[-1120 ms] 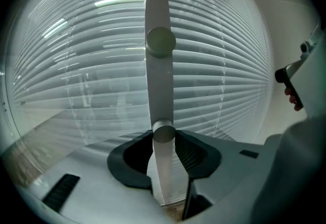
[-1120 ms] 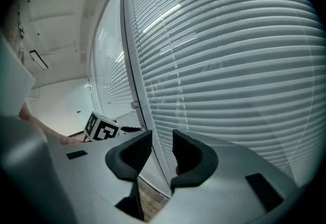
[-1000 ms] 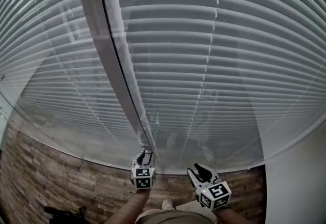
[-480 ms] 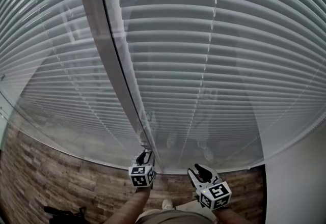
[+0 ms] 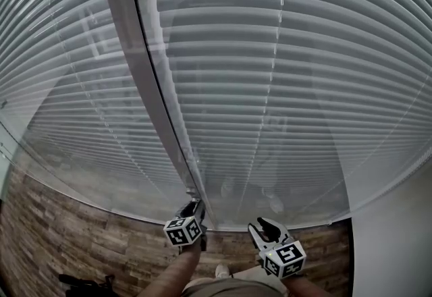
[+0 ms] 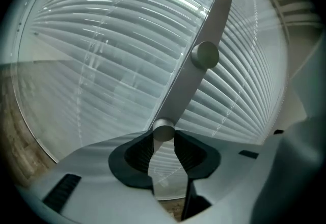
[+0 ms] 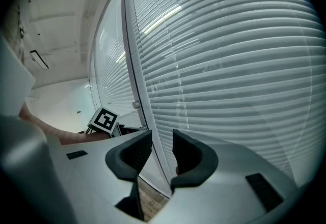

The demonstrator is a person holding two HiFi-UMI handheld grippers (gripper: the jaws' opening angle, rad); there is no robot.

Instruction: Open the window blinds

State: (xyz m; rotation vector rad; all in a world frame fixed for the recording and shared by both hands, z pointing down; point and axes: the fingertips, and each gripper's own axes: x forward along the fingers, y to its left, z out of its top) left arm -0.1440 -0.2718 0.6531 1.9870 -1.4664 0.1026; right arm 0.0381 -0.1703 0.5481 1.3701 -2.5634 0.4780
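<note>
The left gripper (image 5: pixel 194 206) fingers (image 6: pixel 136 155) pinch a small grey round knob (image 6: pixel 163 130) at their tips, at 12 o'clock, having just closed further on it. A second knob (image 6: pixel 205 55) sits at 1 o'clock on the grey window frame post (image 5: pixel 135 52). Two white slatted window blinds hang behind glass: left blind (image 5: pixel 61 93) at the post's 9 o'clock, right blind (image 5: pixel 290 86) at 3 o'clock. The right gripper (image 5: pixel 260 224) fingers (image 7: pixel 191 156), drawn fully together, hold nothing.
</note>
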